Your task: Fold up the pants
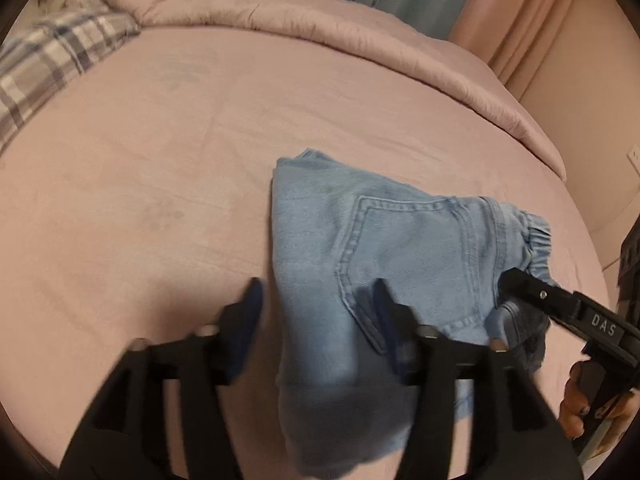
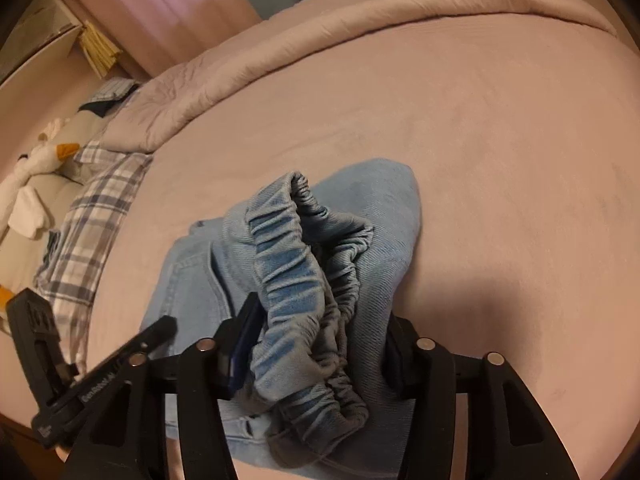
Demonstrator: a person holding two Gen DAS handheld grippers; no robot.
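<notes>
Centrally, folded light-blue pants (image 1: 380,248) are laid on a pink bed (image 1: 160,200); the left gripper (image 1: 316,312) is spread apart, ungripped, while the elastic waistband (image 2: 292,280) is bunched between the right gripper (image 2: 320,344), whose grip cannot be told.

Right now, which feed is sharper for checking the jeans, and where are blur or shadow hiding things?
Right wrist view: elastic waistband sharp, shadow darkening the sheet beside it. Left wrist view: left gripper smeared by motion, its shadow over the near jeans; pocket stitching clear. Both bow at the edges.

Pink bed sheet (image 1: 160,160), rumpled comforter (image 1: 280,20), plaid pillow (image 2: 96,216), plush duck (image 2: 44,156).
</notes>
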